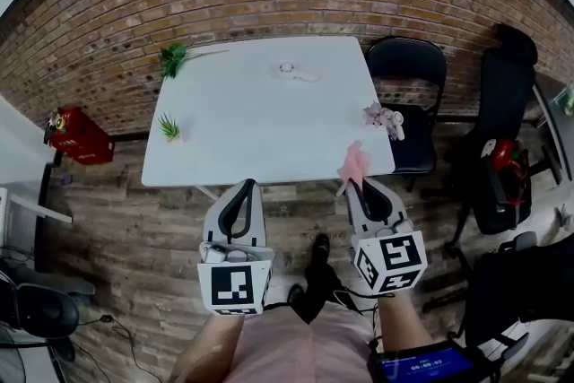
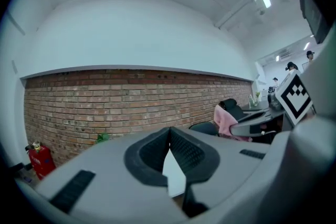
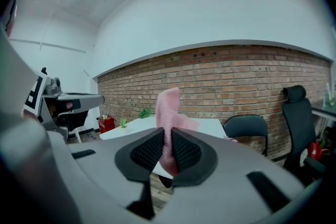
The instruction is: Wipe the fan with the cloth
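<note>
A small white fan point(image 1: 289, 69) lies flat near the far edge of the white table point(image 1: 251, 134). In front of the table's near right corner, my right gripper point(image 1: 352, 184) is shut on a pink cloth point(image 1: 354, 163) that sticks up past the jaws. In the right gripper view the cloth point(image 3: 169, 105) stands pinched between the black pads, right gripper point(image 3: 169, 139) shut on it. My left gripper point(image 1: 240, 187) is held short of the table's near edge, jaws shut with nothing between them. The left gripper view shows the left gripper point(image 2: 169, 136) closed and the cloth point(image 2: 224, 119) off to the right.
Two small green plants point(image 1: 173, 58) point(image 1: 169, 128) sit on the table's left side, and a pink toy point(image 1: 384, 117) at its right edge. A black chair point(image 1: 408, 72) and an office chair point(image 1: 502, 130) stand to the right. A red extinguisher point(image 1: 76, 134) is on the left.
</note>
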### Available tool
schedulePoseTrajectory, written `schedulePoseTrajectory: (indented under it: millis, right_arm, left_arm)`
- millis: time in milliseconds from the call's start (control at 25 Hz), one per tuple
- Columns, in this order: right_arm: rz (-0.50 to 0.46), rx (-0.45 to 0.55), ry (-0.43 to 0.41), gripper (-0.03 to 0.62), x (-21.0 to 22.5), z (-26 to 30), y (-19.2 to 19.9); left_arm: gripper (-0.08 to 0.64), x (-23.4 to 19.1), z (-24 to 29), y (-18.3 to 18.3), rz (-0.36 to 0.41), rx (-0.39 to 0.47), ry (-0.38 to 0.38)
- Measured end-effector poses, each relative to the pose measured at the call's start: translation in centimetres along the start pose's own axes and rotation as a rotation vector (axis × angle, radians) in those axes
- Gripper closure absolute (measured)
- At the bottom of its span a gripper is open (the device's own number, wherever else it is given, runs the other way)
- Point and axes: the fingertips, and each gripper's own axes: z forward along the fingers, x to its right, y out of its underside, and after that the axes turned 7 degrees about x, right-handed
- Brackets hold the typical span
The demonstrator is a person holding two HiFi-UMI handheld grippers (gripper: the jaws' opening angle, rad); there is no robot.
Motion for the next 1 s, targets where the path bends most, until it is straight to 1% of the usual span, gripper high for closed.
schedulePoseTrajectory:
  millis: [120,240,360,520,680,840,920,1000]
  right_arm:
    - [0.011,-0.006,0.006,0.548,1.3,1.5,0.5]
    - [0.027,-0.022,0.007,0.548,2.8,3.5,1.3]
    - [0.042,-0.041,-0.003,0.548,4.5,6.1,2.2]
    - [0.071,-0.065,-0.027,0.548,7.1,10.4,3.0]
    - [0.089,-0.082,-0.064,0.548,9.6,15.0,3.1]
    - [0.082,-0.077,-0.100,0.548,12.1,19.6,1.8]
    - [0.075,-0.068,-0.122,0.548,12.8,21.5,0.9]
    - [0.061,-0.054,-0.143,0.548,13.4,23.4,-0.2]
  left_arm:
    - [0.548,0.0,1.9,0.8,0.010,-0.013,0.009]
    - [0.548,-0.2,4.1,2.3,0.029,-0.051,0.017]
    - [0.548,-0.6,7.0,3.4,0.030,-0.074,0.009]
    - [0.548,-1.3,11.4,4.7,0.064,-0.114,0.004]
    - [0.548,-2.3,15.8,5.0,0.073,-0.133,-0.025]
    - [0.548,-3.2,20.0,5.0,0.086,-0.149,-0.061]
    - [0.548,-3.5,21.7,4.2,0.087,-0.133,-0.079]
    - [0.548,-3.8,23.3,2.8,0.084,-0.094,-0.102]
